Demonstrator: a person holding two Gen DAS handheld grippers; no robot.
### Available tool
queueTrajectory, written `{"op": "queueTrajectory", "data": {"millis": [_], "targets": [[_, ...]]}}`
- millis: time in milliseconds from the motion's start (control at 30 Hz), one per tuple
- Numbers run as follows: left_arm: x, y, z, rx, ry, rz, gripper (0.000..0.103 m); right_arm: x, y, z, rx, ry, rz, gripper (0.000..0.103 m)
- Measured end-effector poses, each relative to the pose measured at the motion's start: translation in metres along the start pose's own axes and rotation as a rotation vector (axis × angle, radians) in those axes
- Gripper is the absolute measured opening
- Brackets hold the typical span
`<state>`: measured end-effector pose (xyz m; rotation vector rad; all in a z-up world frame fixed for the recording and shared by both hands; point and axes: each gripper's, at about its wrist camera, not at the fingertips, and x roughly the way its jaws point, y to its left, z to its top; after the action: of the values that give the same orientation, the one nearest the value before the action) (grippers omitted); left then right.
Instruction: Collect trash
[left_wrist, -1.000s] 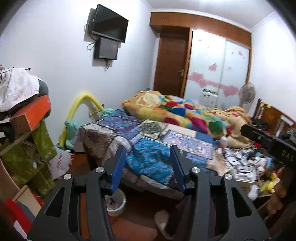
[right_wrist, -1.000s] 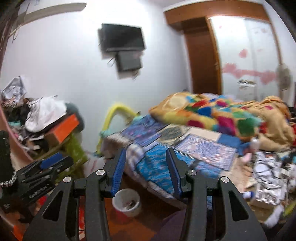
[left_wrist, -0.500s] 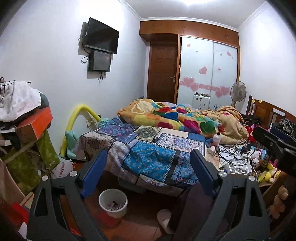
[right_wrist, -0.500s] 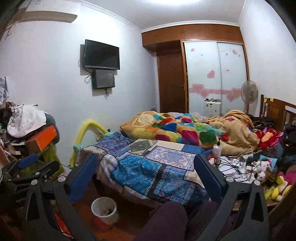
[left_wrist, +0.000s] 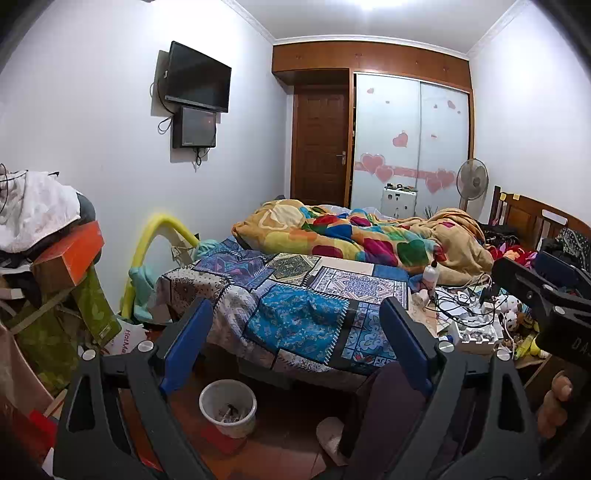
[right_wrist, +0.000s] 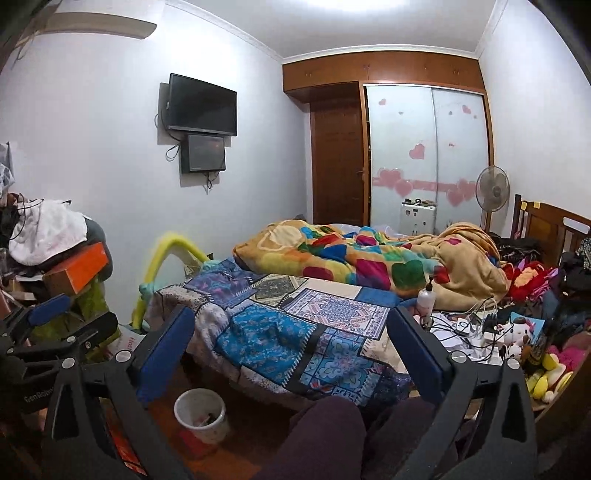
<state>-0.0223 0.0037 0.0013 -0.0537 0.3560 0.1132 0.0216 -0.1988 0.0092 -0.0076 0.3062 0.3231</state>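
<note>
Evidently both grippers, left & right, are held level w/ fingers spread wide and nothing between them, prob. to survey the room. A white bin w/ some scraps inside stands on the floor by the bed corner, near the person's knees. Loose papers & cables litter the bed's far side, w/ toys crowding any reach there.

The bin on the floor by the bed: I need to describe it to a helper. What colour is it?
White bin, clearest in the left wrist view.
</note>
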Motion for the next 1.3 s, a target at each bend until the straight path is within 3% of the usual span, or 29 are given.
{"op": "queueTrajectory", "data": {"millis": [767,1300], "targets": [[0.0001,-0.0042,0.0004,0.018,0.0,-0.01,0.094,-0.0024,0.0001,0.0038,-0.003,0.008,-0.009,0.103],[-0.0052,-0.0026,0.003,0.008,-0.022,-0.018,0.101,-0.0024,0.0007,0.0037,0.0,0.013,-0.009,0.103]]}}
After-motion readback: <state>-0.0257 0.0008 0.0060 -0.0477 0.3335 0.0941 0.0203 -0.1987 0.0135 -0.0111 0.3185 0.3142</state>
